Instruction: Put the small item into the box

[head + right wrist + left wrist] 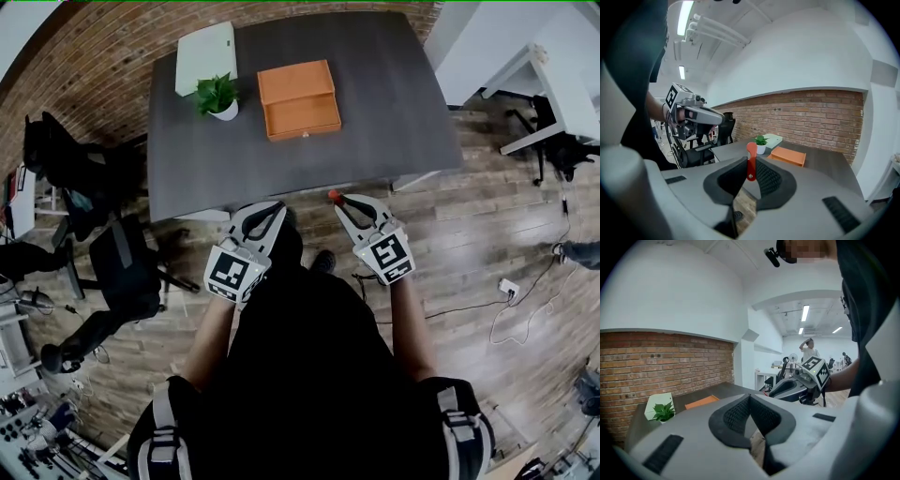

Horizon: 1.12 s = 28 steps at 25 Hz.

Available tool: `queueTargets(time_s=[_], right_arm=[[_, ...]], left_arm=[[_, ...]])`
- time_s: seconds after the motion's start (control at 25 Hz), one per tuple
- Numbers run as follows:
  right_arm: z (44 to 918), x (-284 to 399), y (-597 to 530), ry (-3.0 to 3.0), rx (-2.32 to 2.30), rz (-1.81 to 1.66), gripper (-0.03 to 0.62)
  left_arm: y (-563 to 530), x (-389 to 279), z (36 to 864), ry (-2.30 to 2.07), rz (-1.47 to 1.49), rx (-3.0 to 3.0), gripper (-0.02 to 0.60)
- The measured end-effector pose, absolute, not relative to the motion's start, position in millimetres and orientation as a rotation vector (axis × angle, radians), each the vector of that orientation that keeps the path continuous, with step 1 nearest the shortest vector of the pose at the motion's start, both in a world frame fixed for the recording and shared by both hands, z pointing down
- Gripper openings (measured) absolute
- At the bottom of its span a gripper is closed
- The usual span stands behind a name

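Orange box [299, 98] beside potted plant [217, 96]; red item [751, 150] in right claw [749, 165]

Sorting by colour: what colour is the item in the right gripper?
Red item, clearest in right gripper view.

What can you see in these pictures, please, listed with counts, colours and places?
table: one, dark grey, ahead of the person, by the brick wall
box: one, orange, middle of the table
plant: one, green in a white pot, left of the box
flat box: one, whitish, far left corner of the table
small item: one, red, between the right gripper's jaws
chairs: at least two, black, on the floor at left
desk: one, white, at right
floor: wood planks
left gripper: one, grey, jaws together, empty
right gripper: one, grey, closed on the small item
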State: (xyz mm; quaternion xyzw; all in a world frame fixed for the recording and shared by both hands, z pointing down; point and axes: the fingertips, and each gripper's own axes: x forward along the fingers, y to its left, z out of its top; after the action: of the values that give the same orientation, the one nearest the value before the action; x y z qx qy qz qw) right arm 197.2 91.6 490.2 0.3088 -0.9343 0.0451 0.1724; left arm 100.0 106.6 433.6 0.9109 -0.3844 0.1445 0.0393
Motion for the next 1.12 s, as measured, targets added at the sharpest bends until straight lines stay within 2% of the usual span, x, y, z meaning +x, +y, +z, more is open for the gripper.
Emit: queueTargets(time_s=[0.56, 1.12], right_arm=[[490, 220, 63, -2.592, 0.970, 0.178, 0.067], [497, 167, 1, -2.554, 0.888, 0.151, 0.067]], left_arm=[[60, 133, 434, -1.023, 0.407, 2.878, 0.023], [-9, 78, 442, -1.053, 0.377, 2.834, 0.023]])
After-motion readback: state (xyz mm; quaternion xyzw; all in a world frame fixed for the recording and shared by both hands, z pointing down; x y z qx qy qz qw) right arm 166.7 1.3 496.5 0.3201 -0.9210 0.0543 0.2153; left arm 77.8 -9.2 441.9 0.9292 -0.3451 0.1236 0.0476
